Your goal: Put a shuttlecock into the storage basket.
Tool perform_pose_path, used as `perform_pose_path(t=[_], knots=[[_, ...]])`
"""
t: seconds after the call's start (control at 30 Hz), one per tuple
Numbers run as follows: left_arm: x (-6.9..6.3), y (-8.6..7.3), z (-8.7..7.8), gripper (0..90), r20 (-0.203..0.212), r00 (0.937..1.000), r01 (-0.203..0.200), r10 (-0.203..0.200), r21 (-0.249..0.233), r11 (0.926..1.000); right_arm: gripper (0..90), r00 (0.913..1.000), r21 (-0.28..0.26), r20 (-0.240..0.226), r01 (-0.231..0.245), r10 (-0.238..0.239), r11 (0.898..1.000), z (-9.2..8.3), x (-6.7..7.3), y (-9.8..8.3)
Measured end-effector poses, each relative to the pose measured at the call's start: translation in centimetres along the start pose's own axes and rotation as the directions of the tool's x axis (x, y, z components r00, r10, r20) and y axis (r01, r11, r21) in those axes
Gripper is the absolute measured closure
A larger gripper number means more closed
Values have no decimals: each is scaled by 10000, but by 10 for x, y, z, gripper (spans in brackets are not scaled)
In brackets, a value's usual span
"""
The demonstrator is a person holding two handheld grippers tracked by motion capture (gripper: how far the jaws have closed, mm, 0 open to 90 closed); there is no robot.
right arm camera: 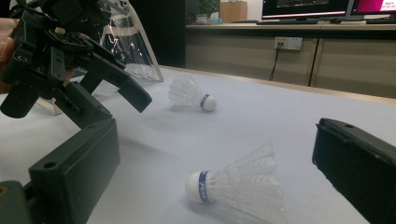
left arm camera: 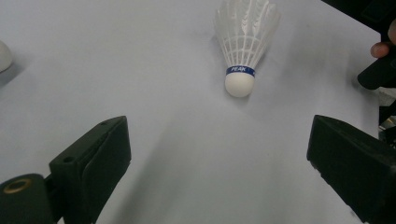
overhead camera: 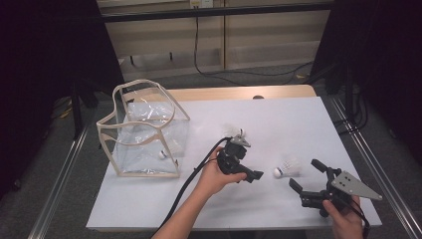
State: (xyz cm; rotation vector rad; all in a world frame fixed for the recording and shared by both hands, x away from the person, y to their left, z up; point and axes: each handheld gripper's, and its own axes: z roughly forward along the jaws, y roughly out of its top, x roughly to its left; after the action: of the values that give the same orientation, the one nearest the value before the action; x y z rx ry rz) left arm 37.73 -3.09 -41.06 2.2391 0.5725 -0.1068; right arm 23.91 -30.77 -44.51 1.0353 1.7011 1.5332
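Both grippers are wide open & hold nothing. A white shuttlecock (overhead camera: 287, 167) lies on its side on the white table (overhead camera: 278, 119) – between the left gripper (overhead camera: 249, 169) and the right gripper (overhead camera: 306, 175). 2nd shuttlecock (overhead camera: 234, 131) lies just behind the left one. A 3rd (overhead camera: 163, 154) sits in the clear bag (overhead camera: 144, 130).

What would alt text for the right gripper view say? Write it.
A white shuttlecock lies on its side on the white table between the right gripper's open black fingers. Beyond lie a second shuttlecock and the left gripper.
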Motion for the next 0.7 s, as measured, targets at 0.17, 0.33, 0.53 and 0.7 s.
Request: perform_pose_path(t=[0.17,0.33,0.53,0.7], knots=[[-1,0,4,65,-20,10000,15,-15,38,10000,7,10000,3,4,2,-2,10000,0,0,0],[0,0,7,66,29,10000,-4,4,34,10000,7,10000,18,20,15,-15,10000,0,0,0],[0,0,12,66,38,10000,26,-26,51,10000,7,10000,10,14,18,-18,10000,0,0,0],[0,0,15,68,-30,10000,26,-26,75,10000,7,10000,11,20,20,-20,10000,0,0,0]])
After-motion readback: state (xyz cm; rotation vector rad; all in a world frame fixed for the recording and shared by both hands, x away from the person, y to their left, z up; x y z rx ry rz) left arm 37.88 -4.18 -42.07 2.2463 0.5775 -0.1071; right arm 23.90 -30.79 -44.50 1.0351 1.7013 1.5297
